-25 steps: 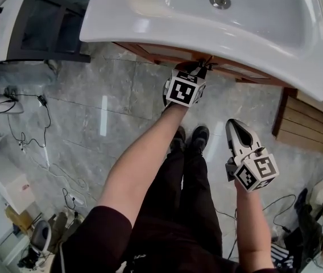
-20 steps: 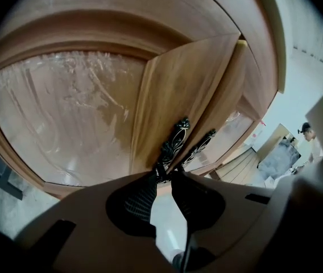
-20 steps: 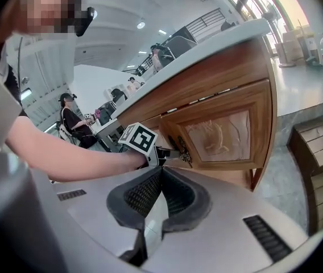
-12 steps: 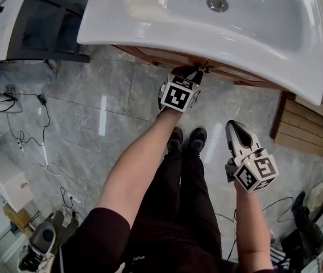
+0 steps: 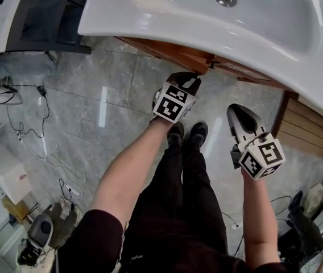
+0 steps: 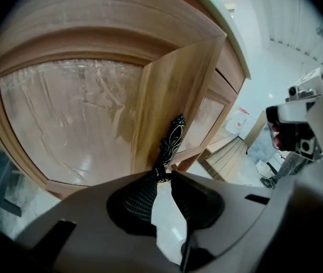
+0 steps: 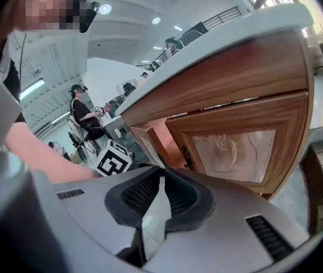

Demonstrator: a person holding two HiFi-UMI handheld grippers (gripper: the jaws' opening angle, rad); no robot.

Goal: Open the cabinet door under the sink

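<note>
A white sink (image 5: 150, 21) sits on a wooden cabinet. My left gripper (image 5: 197, 78) is shut on the lower end of the ornate black handle (image 6: 171, 141) of the left cabinet door (image 6: 65, 118). That door has a frosted panel and stands swung out a little from the cabinet. The right cabinet door (image 7: 235, 152) is closed, with its own dark handle (image 7: 187, 158). My right gripper (image 5: 235, 113) hangs in front of the cabinet, clear of both doors. Its jaws are opening by a narrow gap with nothing between them.
My shoes (image 5: 187, 134) stand on the grey tiled floor just in front of the cabinet. Cables (image 5: 36, 129) trail on the floor at the left. A dark frame (image 5: 48, 21) stands at the upper left, and wooden slats (image 5: 309, 129) lie at the right.
My left gripper has drawn back from the cabinet toward me with the handle in it, and the door has swung out further. The right gripper has shifted slightly.
</note>
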